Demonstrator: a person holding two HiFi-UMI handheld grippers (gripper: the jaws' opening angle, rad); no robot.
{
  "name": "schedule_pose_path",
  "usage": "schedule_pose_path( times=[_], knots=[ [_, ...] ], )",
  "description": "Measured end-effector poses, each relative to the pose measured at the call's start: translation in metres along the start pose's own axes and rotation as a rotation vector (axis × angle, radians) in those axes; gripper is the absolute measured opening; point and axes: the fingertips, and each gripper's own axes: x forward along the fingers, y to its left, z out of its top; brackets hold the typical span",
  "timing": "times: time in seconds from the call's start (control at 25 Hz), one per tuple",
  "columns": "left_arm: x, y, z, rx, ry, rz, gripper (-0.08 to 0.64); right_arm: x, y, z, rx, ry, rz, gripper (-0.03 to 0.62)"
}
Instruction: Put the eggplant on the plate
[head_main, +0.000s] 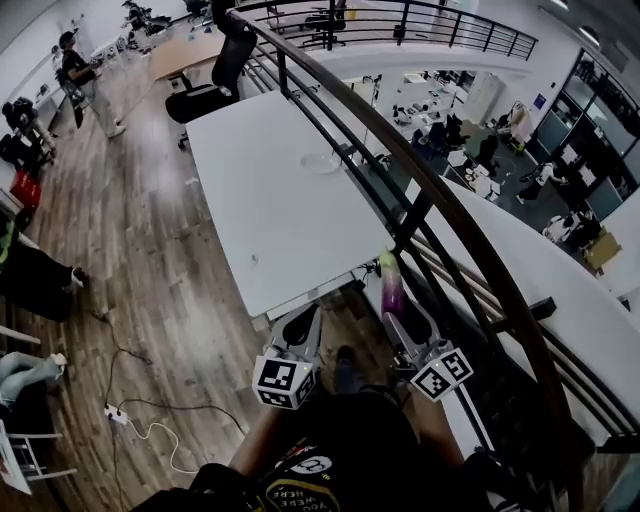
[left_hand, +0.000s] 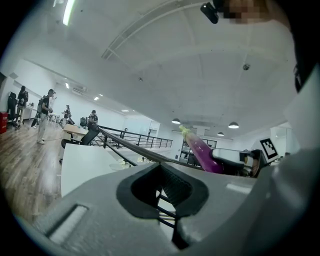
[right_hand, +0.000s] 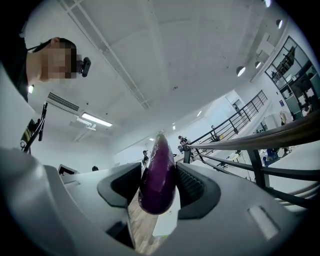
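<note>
1. We see the right gripper pinching the eggplant. Both pads press its purple sides.
2. The fat end sits between the jaws. The long axis runs straight along the gripper, with the green stem tip pointing to the far side.
3. In the head view the eggplant hangs at the near right corner of the white table, just beside the dark railing. It is not over the plate.
4. The plate is a pale, faint disc on the far part of the table. It lies far and a bit left of the eggplant tip, well apart from it.
5. Key relation: the plate is roughly in line with the eggplant's long axis, so we judge the carry should go mostly toward the far side with a slight shift left.
6. The left gripper looks pressed together at the tips and holds nothing. It sits left of the right one, equally near.
7. The right hand does the placing. We think the railing is a bump risk on the right.
</note>
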Motion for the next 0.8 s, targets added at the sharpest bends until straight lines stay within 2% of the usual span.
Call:
schedule_pose_path(
  times=[0.28,0.6,0.8],
  knots=[
    [0.069,0.011,0.018,0.022,-0.002,0.023,0.005,0.047,-0.048,0.023,0.044,-0.010,0.062,0.218],
    [0.124,0.009,0.035,0.051,-0.031,0.071,0.005,0.079,-0.093,0.043,0.057,0.008,0.148,0.218],
    [0.148,0.020,0.036,0.043,-0.018,0.099,0.005,0.103,-0.115,0.043,0.081,0.035,0.158,0.218]
  ],
)
